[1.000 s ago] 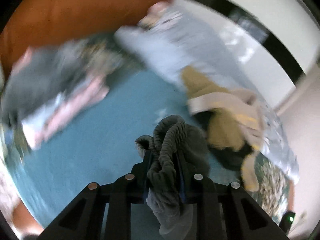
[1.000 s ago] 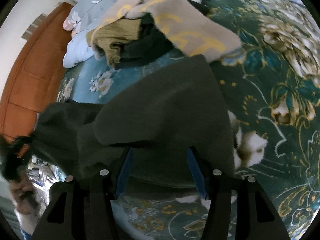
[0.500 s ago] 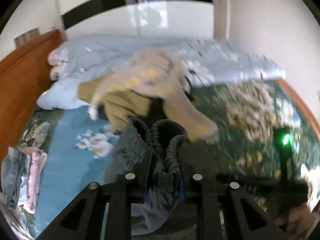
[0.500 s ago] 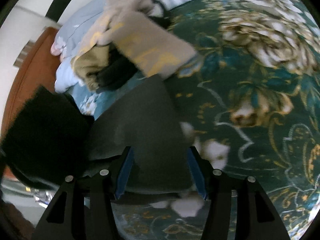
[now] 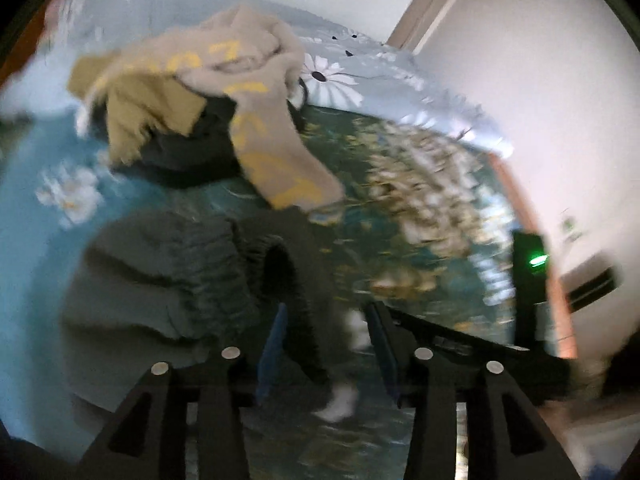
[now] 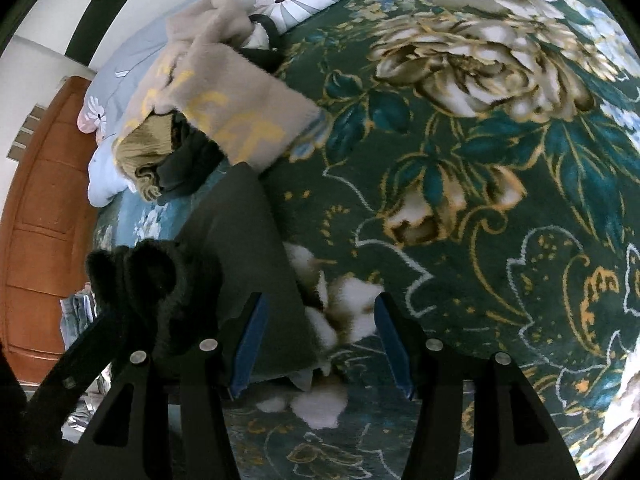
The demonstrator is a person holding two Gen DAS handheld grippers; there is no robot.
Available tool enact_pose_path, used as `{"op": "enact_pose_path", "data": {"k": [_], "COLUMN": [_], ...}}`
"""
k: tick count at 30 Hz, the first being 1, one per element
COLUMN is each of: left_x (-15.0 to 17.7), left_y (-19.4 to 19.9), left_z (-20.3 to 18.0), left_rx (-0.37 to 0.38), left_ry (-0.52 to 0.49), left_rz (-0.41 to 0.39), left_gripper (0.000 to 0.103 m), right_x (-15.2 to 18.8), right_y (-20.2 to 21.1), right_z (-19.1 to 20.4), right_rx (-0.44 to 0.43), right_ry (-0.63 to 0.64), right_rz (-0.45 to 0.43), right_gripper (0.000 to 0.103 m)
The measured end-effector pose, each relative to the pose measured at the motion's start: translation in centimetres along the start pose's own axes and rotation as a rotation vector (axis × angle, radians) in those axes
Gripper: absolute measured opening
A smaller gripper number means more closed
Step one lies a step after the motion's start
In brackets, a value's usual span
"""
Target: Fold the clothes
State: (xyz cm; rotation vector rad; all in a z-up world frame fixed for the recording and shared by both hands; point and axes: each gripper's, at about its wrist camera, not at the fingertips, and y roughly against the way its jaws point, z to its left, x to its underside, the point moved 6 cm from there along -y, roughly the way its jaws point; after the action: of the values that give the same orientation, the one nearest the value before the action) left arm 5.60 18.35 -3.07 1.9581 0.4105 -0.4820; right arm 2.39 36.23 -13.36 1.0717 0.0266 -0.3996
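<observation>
A dark grey-green garment [image 6: 240,240] lies folded on the green floral blanket [image 6: 480,160]. Its gathered elastic waistband [image 5: 280,264] bunches up in front of my left gripper [image 5: 328,344], whose jaws stand apart with the cloth loose between them. My right gripper [image 6: 316,336] is open over the garment's right edge, with blanket showing between the blue pads. The left gripper's black frame shows at the lower left of the right wrist view [image 6: 80,360].
A pile of unfolded clothes, a beige fleece with yellow letters [image 6: 224,100] over mustard and black pieces, lies beyond the garment. A grey daisy quilt [image 5: 360,80] and a wooden headboard [image 6: 40,220] border the bed. Folded clothes [image 6: 76,316] sit far left.
My left gripper swung right over the bed with the waistband, then opened and let it go. My right gripper stayed open and shifted right, so the garment now lies mostly left of it.
</observation>
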Motion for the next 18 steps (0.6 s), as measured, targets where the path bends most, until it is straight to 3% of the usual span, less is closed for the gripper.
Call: {"op": "enact_pose_path", "data": {"k": [3,5,7,9,13,17,18], "left_x": [-0.2,-0.5,-0.6,0.0,3.3,5.4,5.4], "left_y": [1.6,3.8,4.5,4.5,2.9,1.1,1.0], "left_z": [1.0,5.2,9.3,13.9,18.2,19.4,19.1], "left_rx": [0.126,0.063,-0.012,-0.105,-0.245,-0.158,-0.149], "left_ry": [0.083,0.186,0.307,0.427,0.47,0.573,0.559], "left_rz": [-0.016,-0.098,-0.124,-0.12,-0.053,0.01,0.019], "left_gripper": [0.048,0.055,0.057,0.057,0.058,0.058,0.058], "right_x": [-0.4,-0.7,-0.8,-0.7,0.0,1.2,1.5], "right_y": [0.7,1.2,1.4,1.4,1.4,1.1,1.0], "right_z": [0.6,0.8,1.4,2.5,5.8,9.8,10.8], "right_rx": [-0.019,-0.018,-0.032,-0.053,-0.094,-0.12,-0.126], "right_ry": [0.003,0.007,0.006,0.012,0.083,0.216,0.25], "right_rz": [-0.019,-0.033,-0.036,-0.029,-0.019,-0.002,0.002], "right_gripper": [0.057,0.057,0.057,0.057,0.057,0.057,0.057]}}
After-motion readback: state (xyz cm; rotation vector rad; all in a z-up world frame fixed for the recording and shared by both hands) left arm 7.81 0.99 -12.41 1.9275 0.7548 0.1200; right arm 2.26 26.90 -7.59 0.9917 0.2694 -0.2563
